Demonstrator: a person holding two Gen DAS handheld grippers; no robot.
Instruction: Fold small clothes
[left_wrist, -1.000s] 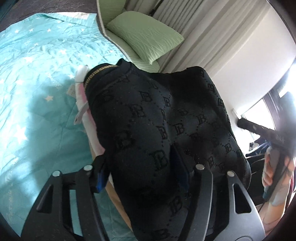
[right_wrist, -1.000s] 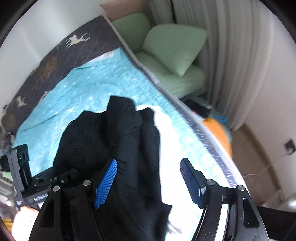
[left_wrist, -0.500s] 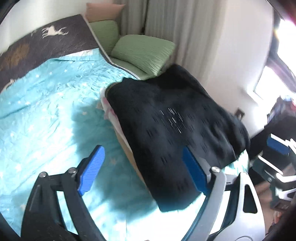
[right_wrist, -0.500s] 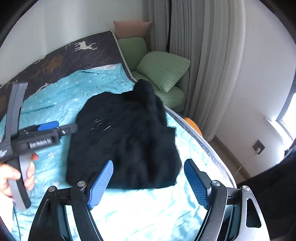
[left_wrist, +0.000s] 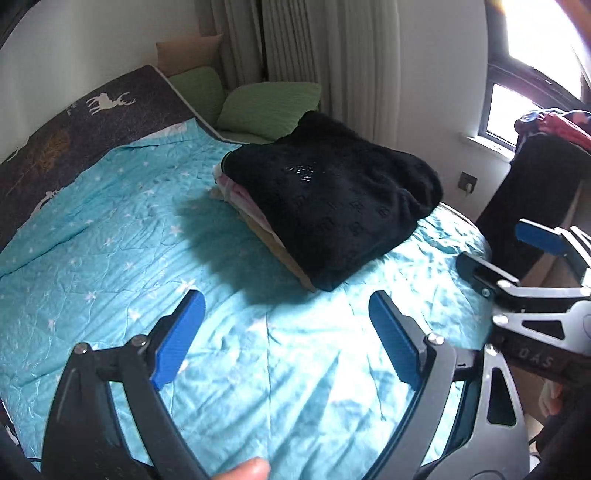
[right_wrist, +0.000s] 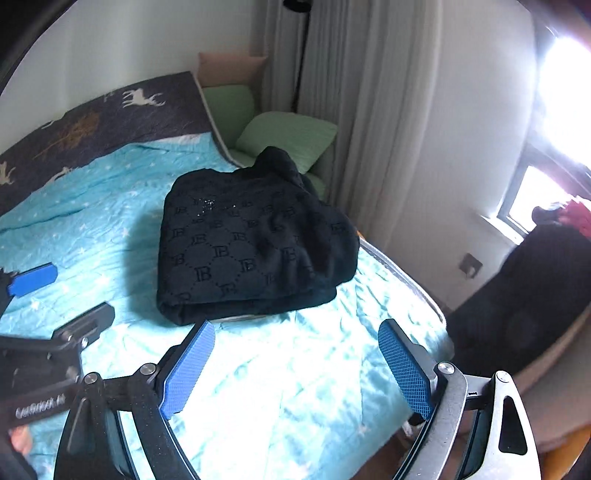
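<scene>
While sprawling under everything, bed carrying teal star quilt, with green pillows sitting at far edge. Resting near quilt's far right side, black monogram garment, looking already folded into a thick rectangle, topping a small stack of pink and tan folded clothes. Hovering apart from it, left gripper and right gripper, both jaws spread wide, gripping nothing. Judging this piece finished; remaining items, if any, lying out of view.

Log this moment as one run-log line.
left gripper: open, empty | right gripper: open, empty | black garment: folded, atop stack | bed
</scene>
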